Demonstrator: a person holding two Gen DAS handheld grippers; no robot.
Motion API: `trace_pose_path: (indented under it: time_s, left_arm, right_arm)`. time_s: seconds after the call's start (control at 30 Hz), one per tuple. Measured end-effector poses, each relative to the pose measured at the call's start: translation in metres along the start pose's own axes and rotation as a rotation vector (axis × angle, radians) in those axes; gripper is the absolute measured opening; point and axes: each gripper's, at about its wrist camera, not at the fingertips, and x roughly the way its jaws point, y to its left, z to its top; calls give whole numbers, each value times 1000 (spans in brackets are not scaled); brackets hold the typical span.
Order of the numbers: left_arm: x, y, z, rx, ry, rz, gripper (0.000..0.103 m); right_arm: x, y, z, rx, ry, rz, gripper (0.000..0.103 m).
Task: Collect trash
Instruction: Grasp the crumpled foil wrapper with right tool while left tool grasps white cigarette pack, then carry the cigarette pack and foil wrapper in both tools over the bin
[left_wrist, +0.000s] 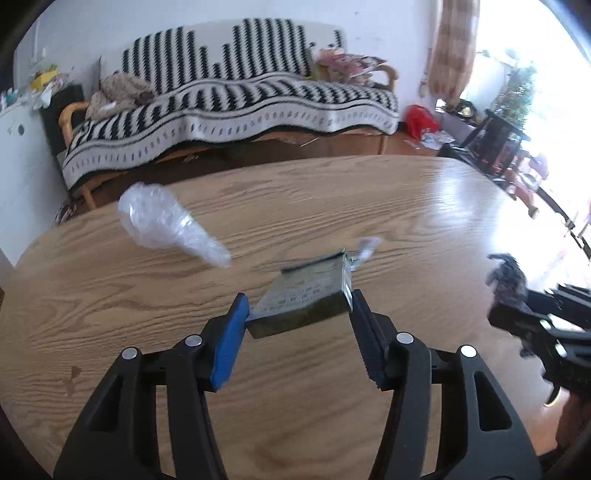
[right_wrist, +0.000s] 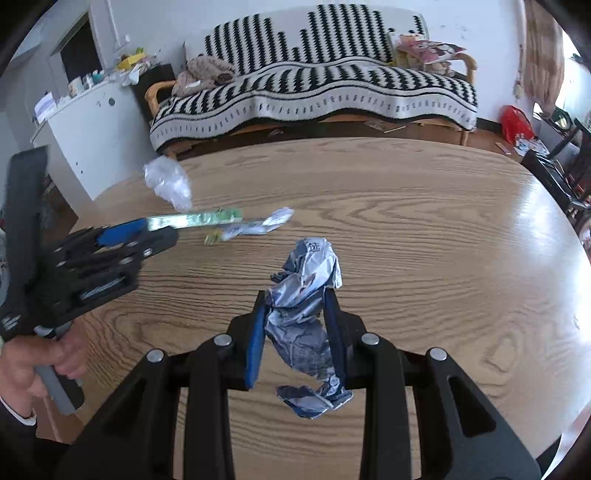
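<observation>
Left hand-held gripper (left_wrist: 297, 308) clamps a flat green packet (left_wrist: 303, 301) between its blue pads; print on the packet is blurred, unreadable. In the right wrist view the same packet (right_wrist: 194, 219) shows edge-on, sticking out past the left hand-held gripper (right_wrist: 147, 230), held above the table (right_wrist: 424, 229). The holder's hand (right_wrist: 35, 360) is cut off at the frame's lower left.

Right hand-held gripper (right_wrist: 297, 314) is closed on a crumpled silver-blue wrapper (right_wrist: 303, 295); the wrapper's tail hangs below the pads, top bulges past the tips. In the left wrist view the right hand-held gripper (left_wrist: 535, 325) is a dark blur at the right edge, wrapper hardly visible there.

Still on the table: a clear plastic bag (left_wrist: 166, 221) near the far-left edge, also seen from the right wrist (right_wrist: 168, 182). A twisted white wrapper (right_wrist: 258, 223) lies just beyond the packet, partly hidden behind it in the left view (left_wrist: 365, 247); a small green scrap (right_wrist: 211, 239) beside it, possibly part of that wrapper.

Table right half is bare wood with strong window glare. Far edge runs in front of a striped sofa (left_wrist: 240, 92); a dark chair (right_wrist: 561, 173) stands near the right edge.
</observation>
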Motion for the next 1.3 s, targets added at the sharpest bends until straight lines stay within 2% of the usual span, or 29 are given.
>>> trace_pose_path:
  time_s: [0.03, 0.07, 0.23, 0.33, 0.37, 0.4, 0.47, 0.5, 0.6, 0.67, 0.93, 1.0, 1.03, 1.07, 1.1, 1.17, 1.3]
  left_arm:
    - [-4, -4, 0, 6, -2, -6, 25]
    - [-7, -11, 0, 7, 19, -14, 18]
    - [-14, -39, -5, 38, 34, -9, 17]
    - [-12, -36, -8, 7, 41, -1, 18]
    - [-12, -36, -9, -1, 43, -6, 25]
    - [-12, -36, -9, -1, 41, -12, 49]
    - [-12, -42, -11, 9, 13, 15, 88]
    - [-11, -47, -13, 37, -5, 33, 89]
    - [7, -56, -12, 105, 12, 61, 90]
    - [24, -54, -13, 153, 45, 96, 90]
    - [66, -12, -18, 85, 136, 73, 90]
    - [76, -6, -21, 80, 156, 76, 79]
    - [75, -3, -22, 60, 141, 54, 73]
    - [73, -1, -21, 48, 132, 57, 58]
    - [73, -2, -20, 51, 142, 68, 57]
    - [70, -2, -19, 35, 161, 29, 56]
    - [47, -10, -19, 61, 145, 34, 56]
  right_arm:
    - [-5, -5, -1, 8, -5, -5, 31]
    - [-12, -12, -2, 19, -10, -10, 31]
    - [-47, -61, -19, 82, -24, -48, 31]
    - [-66, -91, -34, 129, -24, -79, 31]
    - [-70, -98, -36, 140, -23, -83, 31]
    - [-74, -105, -39, 147, -23, -87, 31]
    - [-86, -118, -43, 157, -32, -98, 31]
    - [-91, -124, -45, 162, -37, -102, 31]
    - [-99, -138, -49, 191, -44, -98, 31]
    - [-102, -141, -49, 201, -48, -94, 31]
    - [-93, -138, -46, 182, -30, -90, 31]
    - [-92, -135, -43, 180, -34, -84, 31]
    - [-90, -133, -40, 178, -35, -81, 31]
    - [-89, -131, -39, 174, -35, -77, 31]
    - [-88, -129, -39, 170, -35, -76, 31]
    - [-85, -123, -38, 156, -34, -75, 31]
    - [-82, -118, -36, 151, -37, -75, 31]
